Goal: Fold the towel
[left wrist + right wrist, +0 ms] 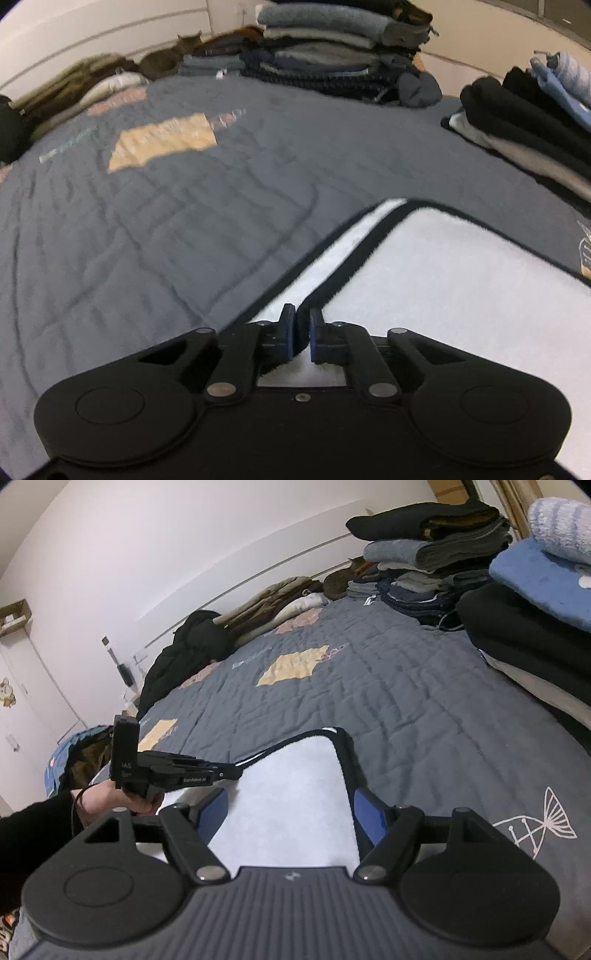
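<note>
A white towel with a dark border lies on the grey quilted bedspread, a layer folded over itself. My left gripper is shut on the towel's dark edge, which runs up between its blue pads. In the right wrist view the same towel spreads below my right gripper. Its blue fingers stand wide apart with nothing between them. The left gripper shows there from the side, held by a hand, pinching the towel's left edge.
Stacks of folded clothes line the far side of the bed, and another pile sits at the right. A cat lies by the wall. Dark jackets lie along the left edge. The bedspread stretches beyond the towel.
</note>
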Demonstrator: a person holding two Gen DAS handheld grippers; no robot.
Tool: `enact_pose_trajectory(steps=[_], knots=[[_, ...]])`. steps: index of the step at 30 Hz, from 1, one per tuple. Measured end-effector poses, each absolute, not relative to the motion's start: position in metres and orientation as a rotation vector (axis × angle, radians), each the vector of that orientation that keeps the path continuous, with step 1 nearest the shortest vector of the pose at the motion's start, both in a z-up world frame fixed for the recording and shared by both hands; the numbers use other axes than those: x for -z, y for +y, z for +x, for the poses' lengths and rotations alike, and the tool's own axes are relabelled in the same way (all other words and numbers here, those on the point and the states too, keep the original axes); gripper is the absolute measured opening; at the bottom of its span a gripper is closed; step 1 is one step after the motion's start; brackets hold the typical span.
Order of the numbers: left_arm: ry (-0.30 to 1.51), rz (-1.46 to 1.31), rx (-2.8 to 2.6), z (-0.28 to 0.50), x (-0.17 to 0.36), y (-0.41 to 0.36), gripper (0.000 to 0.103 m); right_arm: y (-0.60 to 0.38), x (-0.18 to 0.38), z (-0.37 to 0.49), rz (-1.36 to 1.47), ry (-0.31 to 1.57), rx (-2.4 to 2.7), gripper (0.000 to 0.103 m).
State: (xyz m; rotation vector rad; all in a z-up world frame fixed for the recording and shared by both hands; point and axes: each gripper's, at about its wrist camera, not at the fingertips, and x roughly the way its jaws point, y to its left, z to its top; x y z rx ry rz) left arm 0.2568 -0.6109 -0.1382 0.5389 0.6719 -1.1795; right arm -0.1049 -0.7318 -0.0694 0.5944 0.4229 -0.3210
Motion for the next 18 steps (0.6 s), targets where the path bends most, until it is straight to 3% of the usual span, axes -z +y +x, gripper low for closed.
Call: enact_pose_trajectory(steps=[8, 12, 15, 17, 18], knots=[[0.59, 0.496, 1.112, 0.263, 0.123, -0.619, 0.0, -0.734, 0.067, -0.108, 0.603, 0.395, 0.337, 0.075], [0.658, 0.474, 1.123, 0.268, 0.124, -0.626, 0.002, -0.735, 0.067, -0.105, 0.606, 0.403, 0.334, 0.075], [0.651, 0.443, 1.178, 0.263, 0.118, -0.634, 0.022, -0.735, 0.068, -0.104, 0.608, 0.406, 0.338, 0.075], [0.635, 0.477, 1.216, 0.254, 0.119, -0.645, 0.047, -0.734, 0.069, -0.104, 0.608, 0.408, 0.337, 0.075], [0.627, 0.494, 1.235, 0.249, 0.119, -0.651, 0.047, -0.733, 0.069, -0.104, 0.608, 0.409, 0.336, 0.075]])
